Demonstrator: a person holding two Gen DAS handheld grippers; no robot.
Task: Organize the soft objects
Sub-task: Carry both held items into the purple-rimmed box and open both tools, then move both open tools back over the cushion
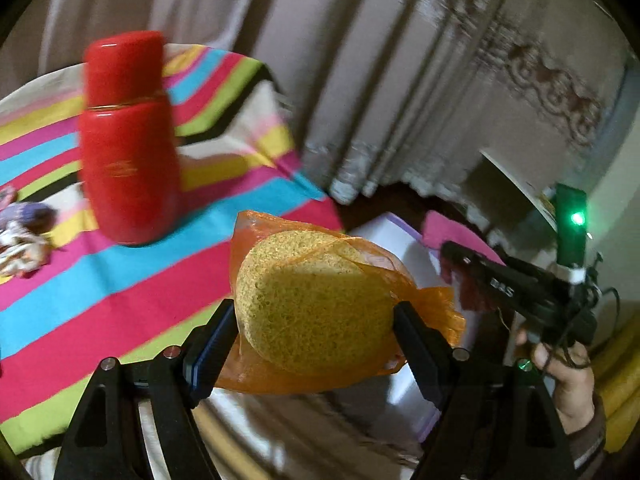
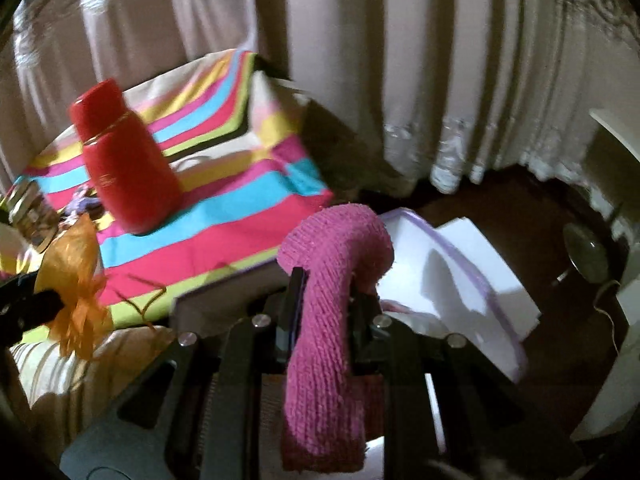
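Carrying two soft things | left hand-held gripper (image 1: pixel 314 320) is clamping yellow sponge in orange mesh bag (image 1: pixel 316 300) | right hand-held gripper (image 2: pixel 326 300) is pinching pink knitted cloth (image 2: pixel 326 320) | both are hanging above white bin (image 2: pixel 460 280), nothing is dropped yet

One red flask (image 1: pixel 128 140), one bagged sponge (image 1: pixel 316 308), one pink knit (image 2: pixel 328 320), one white bin (image 2: pixel 452 272).
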